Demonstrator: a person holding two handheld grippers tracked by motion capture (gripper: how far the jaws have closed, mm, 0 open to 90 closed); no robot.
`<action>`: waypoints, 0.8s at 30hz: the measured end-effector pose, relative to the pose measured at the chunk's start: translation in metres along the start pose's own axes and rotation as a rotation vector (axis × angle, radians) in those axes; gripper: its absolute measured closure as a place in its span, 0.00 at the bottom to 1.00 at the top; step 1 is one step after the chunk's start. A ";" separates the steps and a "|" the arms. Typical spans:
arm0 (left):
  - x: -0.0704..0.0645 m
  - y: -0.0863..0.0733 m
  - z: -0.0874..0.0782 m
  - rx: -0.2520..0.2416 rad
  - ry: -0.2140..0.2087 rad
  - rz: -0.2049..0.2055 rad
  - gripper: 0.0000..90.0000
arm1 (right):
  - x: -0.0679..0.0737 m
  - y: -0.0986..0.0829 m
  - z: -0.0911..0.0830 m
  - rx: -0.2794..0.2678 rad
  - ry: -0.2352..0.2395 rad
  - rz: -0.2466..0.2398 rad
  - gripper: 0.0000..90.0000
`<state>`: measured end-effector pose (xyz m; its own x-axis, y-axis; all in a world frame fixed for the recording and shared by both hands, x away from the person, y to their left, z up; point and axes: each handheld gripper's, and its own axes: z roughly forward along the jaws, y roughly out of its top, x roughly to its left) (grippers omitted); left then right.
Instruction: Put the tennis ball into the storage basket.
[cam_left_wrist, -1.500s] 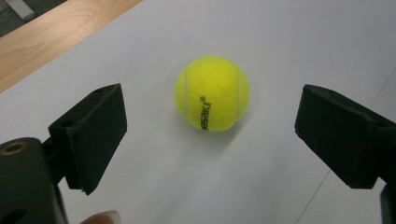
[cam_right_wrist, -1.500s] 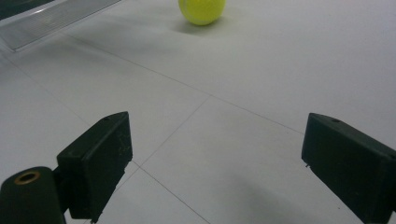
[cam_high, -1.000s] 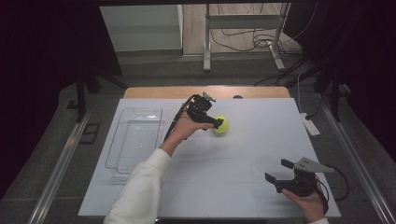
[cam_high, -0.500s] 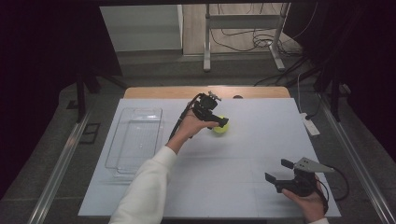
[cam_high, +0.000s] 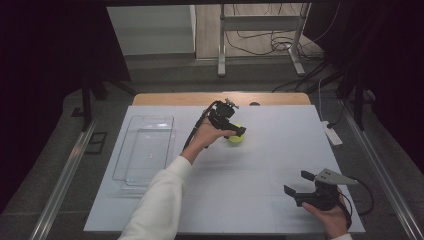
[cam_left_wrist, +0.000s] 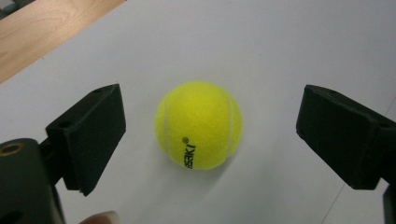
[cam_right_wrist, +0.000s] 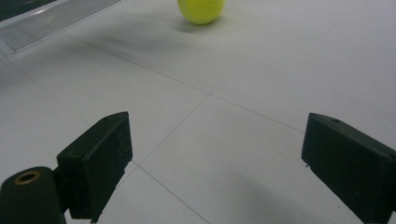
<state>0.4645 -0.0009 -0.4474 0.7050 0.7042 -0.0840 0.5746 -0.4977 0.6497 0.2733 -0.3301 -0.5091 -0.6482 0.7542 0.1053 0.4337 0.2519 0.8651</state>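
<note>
A yellow tennis ball (cam_high: 236, 138) (cam_left_wrist: 198, 124) (cam_right_wrist: 201, 10) lies on the white table top (cam_high: 260, 165), near its far middle. My left gripper (cam_high: 235, 131) (cam_left_wrist: 210, 140) hovers over the ball with its jaws open, one on each side of the ball, and clear gaps show between jaws and ball. My right gripper (cam_high: 301, 184) (cam_right_wrist: 217, 163) is held near the table's front right corner, open, with nothing between its jaws. It points across the table toward the ball.
A clear plastic tray (cam_high: 145, 150) (cam_right_wrist: 51, 18) lies at the left of the table. A bare wooden strip (cam_high: 215, 98) (cam_left_wrist: 42, 32) runs along the far edge. A white power strip (cam_high: 332, 134) sits off the right edge.
My left gripper has moved right and down over the ball, so its jaws now straddle it. The right gripper has stayed in place.
</note>
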 end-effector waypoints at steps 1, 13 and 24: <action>0.001 0.000 0.001 0.002 -0.001 -0.003 0.10 | 0.000 0.000 0.000 0.001 0.000 0.001 0.10; 0.006 -0.003 0.014 0.024 -0.021 -0.019 0.10 | -0.001 -0.001 0.001 0.004 -0.004 0.000 0.10; 0.008 -0.006 0.028 0.050 -0.039 -0.034 0.08 | -0.001 -0.001 0.000 0.007 -0.006 -0.001 0.10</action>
<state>0.4781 -0.0069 -0.4729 0.7000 0.7012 -0.1351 0.6176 -0.4995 0.6076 0.2737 -0.3307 -0.5102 -0.6447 0.7577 0.1017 0.4379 0.2569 0.8615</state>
